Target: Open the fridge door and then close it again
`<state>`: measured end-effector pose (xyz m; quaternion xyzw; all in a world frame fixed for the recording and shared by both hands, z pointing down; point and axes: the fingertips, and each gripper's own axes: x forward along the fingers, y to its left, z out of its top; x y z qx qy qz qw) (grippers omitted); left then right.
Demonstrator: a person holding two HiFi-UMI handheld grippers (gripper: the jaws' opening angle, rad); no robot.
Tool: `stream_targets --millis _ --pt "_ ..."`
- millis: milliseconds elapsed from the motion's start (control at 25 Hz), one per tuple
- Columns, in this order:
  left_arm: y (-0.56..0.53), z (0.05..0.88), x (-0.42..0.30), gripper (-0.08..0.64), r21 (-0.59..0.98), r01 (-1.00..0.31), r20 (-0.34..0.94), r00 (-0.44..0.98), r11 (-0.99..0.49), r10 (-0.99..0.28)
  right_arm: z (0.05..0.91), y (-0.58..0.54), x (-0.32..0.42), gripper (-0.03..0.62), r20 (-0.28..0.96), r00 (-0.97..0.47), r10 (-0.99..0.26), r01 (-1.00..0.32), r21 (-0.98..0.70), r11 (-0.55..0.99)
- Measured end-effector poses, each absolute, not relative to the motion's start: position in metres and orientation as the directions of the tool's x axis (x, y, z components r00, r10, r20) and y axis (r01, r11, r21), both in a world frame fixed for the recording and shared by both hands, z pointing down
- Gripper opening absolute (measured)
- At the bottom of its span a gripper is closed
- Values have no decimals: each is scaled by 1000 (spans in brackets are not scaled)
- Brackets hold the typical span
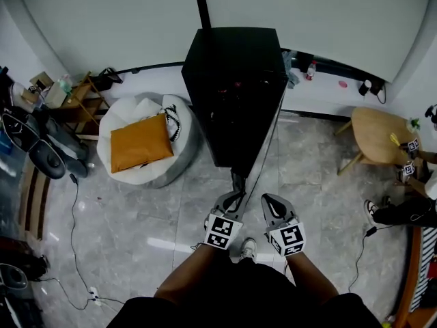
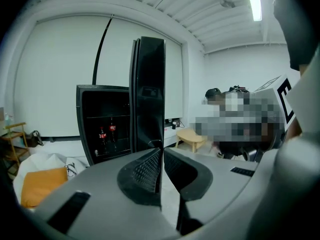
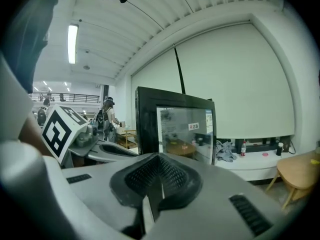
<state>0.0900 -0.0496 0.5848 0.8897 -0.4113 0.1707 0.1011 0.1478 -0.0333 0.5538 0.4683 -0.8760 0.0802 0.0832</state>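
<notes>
A black fridge (image 1: 232, 80) stands on the grey floor with its glass door (image 1: 263, 139) swung wide open toward me. In the left gripper view the door (image 2: 149, 94) is seen edge-on, and two cola bottles (image 2: 102, 134) stand inside the cabinet. My left gripper (image 1: 235, 182) reaches the door's free edge; its jaws (image 2: 160, 151) lie almost together and nothing shows between them. My right gripper (image 1: 271, 202) hangs just right of it, off the door, with its pads closed on nothing (image 3: 160, 159). The right gripper view faces the door's glass (image 3: 185, 129).
A white beanbag with an orange cushion (image 1: 140, 142) lies left of the fridge. A round wooden table (image 1: 382, 135) and a seated person (image 1: 410, 210) are at the right. Cables (image 1: 78, 251) trail over the floor at the left. A wall ledge (image 1: 328, 87) carries small items.
</notes>
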Motion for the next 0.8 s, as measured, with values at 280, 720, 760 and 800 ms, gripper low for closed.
stream_targets --millis 280,720,760,800 --pt "-37 585 111 41 35 -744 389 625 -667 -677 551 -22 161 18 203 -532 -822 -845 -70 529" --pt "-18 584 165 35 19 -656 377 704 -755 -602 550 -20 195 18 189 -497 -847 -866 -57 496" --pt "-17 583 169 35 17 -647 374 711 -762 -595 550 -21 198 18 188 -491 -851 -870 -56 490" --pt "-16 582 171 35 14 -639 373 718 -769 -588 549 -21 201 18 186 -485 -855 -874 -55 484"
